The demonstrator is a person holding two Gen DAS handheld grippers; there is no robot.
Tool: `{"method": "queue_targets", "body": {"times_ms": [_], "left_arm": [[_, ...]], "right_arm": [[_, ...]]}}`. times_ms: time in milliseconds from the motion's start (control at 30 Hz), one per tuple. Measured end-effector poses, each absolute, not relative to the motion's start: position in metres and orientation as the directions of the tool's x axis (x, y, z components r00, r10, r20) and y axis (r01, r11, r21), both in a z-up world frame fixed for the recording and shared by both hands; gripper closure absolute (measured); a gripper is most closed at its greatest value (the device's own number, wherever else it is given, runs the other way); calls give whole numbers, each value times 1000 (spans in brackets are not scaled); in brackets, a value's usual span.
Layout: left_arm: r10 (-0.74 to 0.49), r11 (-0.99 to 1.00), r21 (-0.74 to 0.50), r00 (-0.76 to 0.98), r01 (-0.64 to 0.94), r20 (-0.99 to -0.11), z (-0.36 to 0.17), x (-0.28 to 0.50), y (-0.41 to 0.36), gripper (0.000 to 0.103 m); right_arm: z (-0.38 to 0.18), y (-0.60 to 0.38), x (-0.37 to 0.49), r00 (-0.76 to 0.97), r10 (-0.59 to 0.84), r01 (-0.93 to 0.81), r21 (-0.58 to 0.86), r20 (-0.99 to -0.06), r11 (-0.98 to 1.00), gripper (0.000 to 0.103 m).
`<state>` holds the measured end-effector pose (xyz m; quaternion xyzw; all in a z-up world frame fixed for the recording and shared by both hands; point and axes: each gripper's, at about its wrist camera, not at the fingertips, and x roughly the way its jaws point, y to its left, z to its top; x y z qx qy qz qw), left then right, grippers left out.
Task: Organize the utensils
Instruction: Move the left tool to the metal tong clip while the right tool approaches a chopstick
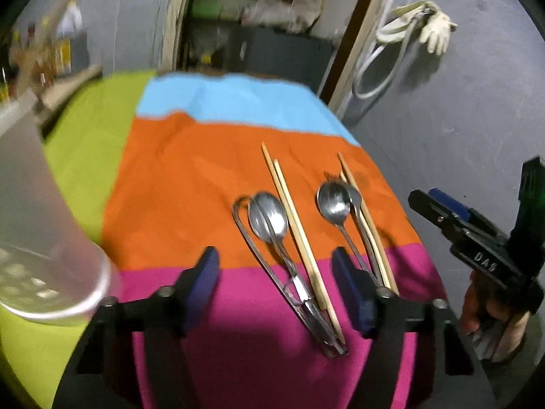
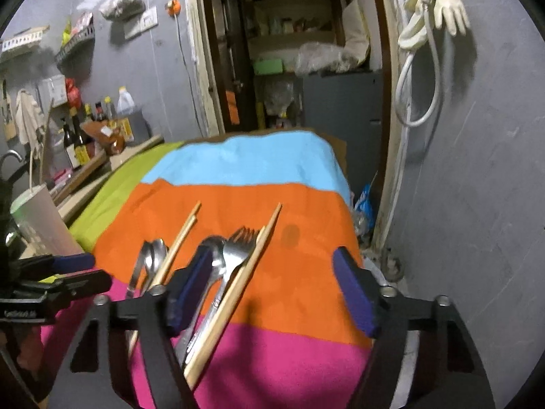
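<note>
Two sets of utensils lie on a striped cloth point(image 1: 190, 170). The left set holds a spoon point(image 1: 269, 220), a bent metal piece point(image 1: 248, 238) and a pair of chopsticks point(image 1: 299, 235). The right set holds a spoon point(image 1: 335, 204), a fork point(image 2: 238, 255) and chopsticks point(image 1: 366, 218). My left gripper point(image 1: 276, 289) is open and empty, low over the pink stripe around the left set's handles. My right gripper point(image 2: 272, 293) is open and empty, over the right set's handles; it also shows in the left wrist view point(image 1: 453, 218).
A translucent utensil holder cup point(image 1: 41, 225) stands at the cloth's left edge, also in the right wrist view point(image 2: 41, 221). Bottles point(image 2: 81, 136) line a counter at the far left. A doorway point(image 2: 293, 51) with shelves lies beyond the table; a hose and glove point(image 2: 432, 17) hang on the right wall.
</note>
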<state>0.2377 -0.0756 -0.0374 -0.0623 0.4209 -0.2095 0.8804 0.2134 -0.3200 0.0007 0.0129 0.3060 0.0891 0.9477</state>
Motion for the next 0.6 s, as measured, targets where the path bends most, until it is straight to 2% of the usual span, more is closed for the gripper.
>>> {"method": "queue_targets", "body": {"times_ms": [67,167,500,600], "left_arm": [[-440,896,-323,511,305,-738,-44,246,-76,55],[-430,900,-316,485,301,-762,-50,255,-77,65],[-392,916,-292,457,276,-798,-54,271,-77,70],[-391,918,-302,454,259,-800,-55,275,-76,78]], "right_arm": [[-4,-319,220,772,186,-169,86,-608,982,54],[-11,-318,229,735,206,-179,107,-646,978,63],[-31,-311,257,635,231,-187,144,-737,972,71],[-33,-307,262,620,232,-193,140,-750,971,74]]}}
